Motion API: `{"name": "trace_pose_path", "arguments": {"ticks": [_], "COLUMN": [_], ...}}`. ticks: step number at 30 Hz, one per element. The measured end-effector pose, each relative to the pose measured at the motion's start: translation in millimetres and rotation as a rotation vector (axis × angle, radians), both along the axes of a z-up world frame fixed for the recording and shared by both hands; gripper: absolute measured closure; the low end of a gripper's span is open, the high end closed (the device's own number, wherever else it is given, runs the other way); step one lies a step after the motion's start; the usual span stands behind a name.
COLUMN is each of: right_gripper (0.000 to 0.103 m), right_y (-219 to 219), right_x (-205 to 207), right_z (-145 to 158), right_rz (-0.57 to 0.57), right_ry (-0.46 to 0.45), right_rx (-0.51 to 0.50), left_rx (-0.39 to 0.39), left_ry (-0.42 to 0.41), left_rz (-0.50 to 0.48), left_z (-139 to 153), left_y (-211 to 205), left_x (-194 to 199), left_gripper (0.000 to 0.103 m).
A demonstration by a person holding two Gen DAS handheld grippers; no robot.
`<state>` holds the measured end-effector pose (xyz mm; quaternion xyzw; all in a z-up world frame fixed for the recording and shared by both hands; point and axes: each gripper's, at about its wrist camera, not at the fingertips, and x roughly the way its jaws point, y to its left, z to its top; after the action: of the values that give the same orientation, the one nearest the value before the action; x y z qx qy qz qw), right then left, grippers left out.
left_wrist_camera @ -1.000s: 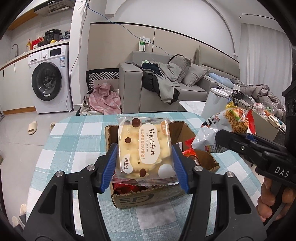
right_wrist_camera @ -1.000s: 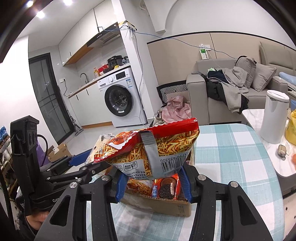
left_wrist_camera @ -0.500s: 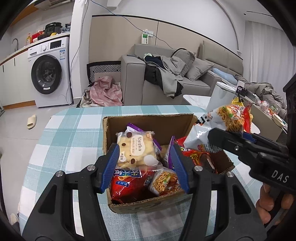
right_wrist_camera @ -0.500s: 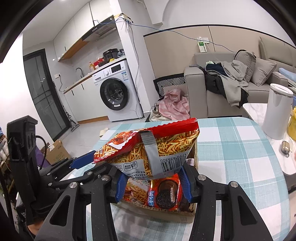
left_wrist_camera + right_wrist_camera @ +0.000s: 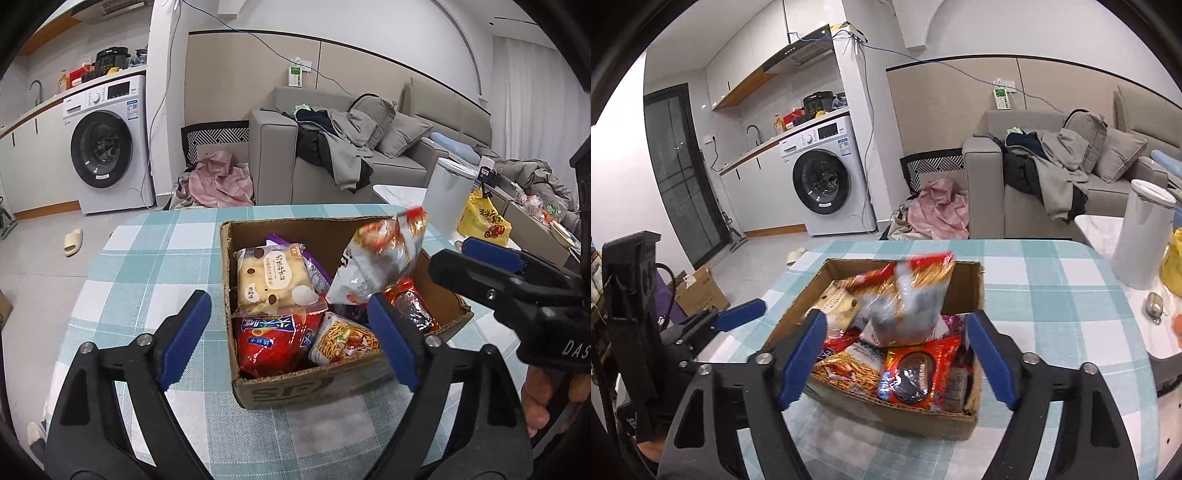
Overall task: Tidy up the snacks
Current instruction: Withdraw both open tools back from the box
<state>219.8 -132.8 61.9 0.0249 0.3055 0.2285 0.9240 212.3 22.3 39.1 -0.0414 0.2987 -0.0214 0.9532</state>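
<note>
- Nearest in the left wrist view, my left gripper (image 5: 288, 332) has just been opening; its blue fingers (image 5: 184, 334) stand wide at the bottom of the frame with nothing pressed between them.
- In the right wrist view, my right gripper (image 5: 897, 362) has also just been opening; its fingers (image 5: 803, 354) are spread wide, clear of any packet.
- Just beyond both, mid-frame, the cardboard box (image 5: 306, 386) sits on the checked table (image 5: 147, 258), already well filled.
- Inside, the cream biscuit packet (image 5: 271, 278) lies toward the left, above a red snack bag (image 5: 273, 339) and a noodle-snack packet (image 5: 345, 339); the red cookie pack (image 5: 919, 373) sits at the near right in the right wrist view.
- The chip bag (image 5: 908, 299) is blurred and upright over the box's middle, free of the fingers; I judge it is dropping in.
- Farther right, beyond the table, a yellow bag (image 5: 484, 221) and other clutter remain; whether more snacks wait there I cannot tell.
- By my reading, these two packets are delivered and the box is nearly full.
</note>
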Motion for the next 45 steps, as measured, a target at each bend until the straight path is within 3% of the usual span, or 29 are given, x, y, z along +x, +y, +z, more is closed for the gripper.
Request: {"name": "trace_pose_path", "arguments": {"ticks": [3, 8, 16, 26, 35, 45], "right_gripper": [0.01, 0.0, 0.0, 0.0, 0.0, 0.0], "right_y": [-7, -18, -29, -48, -56, -55], "right_x": [0, -4, -21, -53, -81, -92], "right_z": [-1, -5, -13, -23, -40, -61], "right_rz": [-0.003, -0.002, 0.001, 0.036, 0.041, 0.049], "right_ry": [0.009, 0.029, 0.017, -0.072, -0.161, -0.183], "right_rx": [0.008, 0.019, 0.018, 0.051, 0.08, 0.043], "left_rx": [0.002, 0.006, 0.0, 0.053, 0.048, 0.033], "left_ry": [-0.018, -0.053, -0.096, -0.149, -0.143, -0.152], "left_rz": [0.008, 0.013, 0.035, 0.062, 0.07, 0.075], "left_z": [2, 8, 12, -1, -20, -35], "left_y": [0, 2, 1, -9, -12, -9], "left_x": [-12, -31, -61, -88, -101, -110], "left_gripper": [0.001, 0.001, 0.001, 0.001, 0.001, 0.001]}}
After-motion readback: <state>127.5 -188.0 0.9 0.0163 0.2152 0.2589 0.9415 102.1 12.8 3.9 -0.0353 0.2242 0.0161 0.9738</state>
